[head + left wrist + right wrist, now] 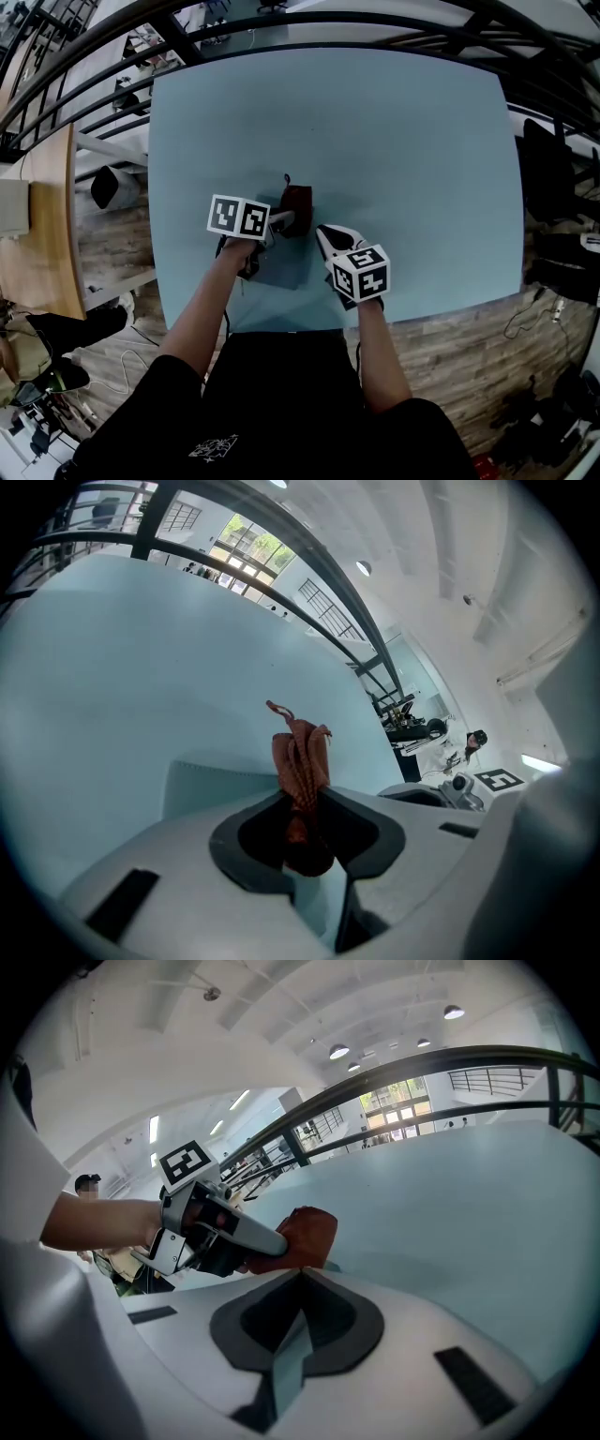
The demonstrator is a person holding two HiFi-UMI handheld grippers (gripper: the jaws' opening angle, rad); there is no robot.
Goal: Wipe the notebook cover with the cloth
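The left claw (302,803) is clenched on the bunched red cloth (300,761), which we hold just past its tips over the pale notebook (202,789) on the bench (141,667), probably ready to wipe, while our right claw (300,1277) rests closed and empty to its right.

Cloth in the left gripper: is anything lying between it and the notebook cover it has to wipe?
Nothing visible does. The cloth is clamped in the left gripper at the far edge of the notebook, whose pale cover shows bare. The right gripper, shut, sits by the notebook's right edge, not under the cloth.
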